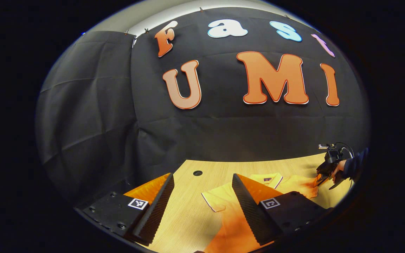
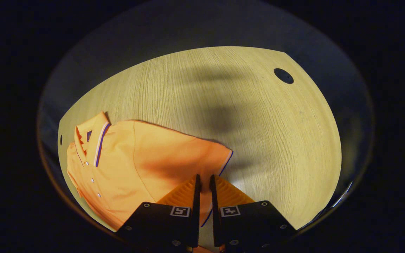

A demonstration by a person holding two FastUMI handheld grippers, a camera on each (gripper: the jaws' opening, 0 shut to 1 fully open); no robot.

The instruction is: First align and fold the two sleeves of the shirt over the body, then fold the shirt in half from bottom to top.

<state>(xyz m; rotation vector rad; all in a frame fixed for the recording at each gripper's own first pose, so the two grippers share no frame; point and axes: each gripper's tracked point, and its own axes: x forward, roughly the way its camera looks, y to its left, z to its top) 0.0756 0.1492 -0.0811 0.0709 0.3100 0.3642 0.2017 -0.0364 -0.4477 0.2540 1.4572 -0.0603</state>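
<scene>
Left gripper (image 1: 202,200): black body blocks studded with screws, a square black-and-white marker behind each ribbed wedge finger. Right gripper (image 2: 203,184) is built alike. Beyond the left fingers, a dark sleeve (image 1: 357,165) and looping black cable (image 1: 345,147).

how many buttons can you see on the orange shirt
3 small pale buttons on the orange polo shirt, running down its placket: one just below the collar, one midway, one lowest. More may be hidden.

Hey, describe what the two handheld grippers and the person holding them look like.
Each gripper has a black bolted body carrying small square black-and-white markers. The left gripper has wedge-shaped tongs with ridged inner faces. The right gripper has ribbed tongs. Seen far off from the left gripper view, it trails a black cable; a dark sleeve is behind it.
</scene>
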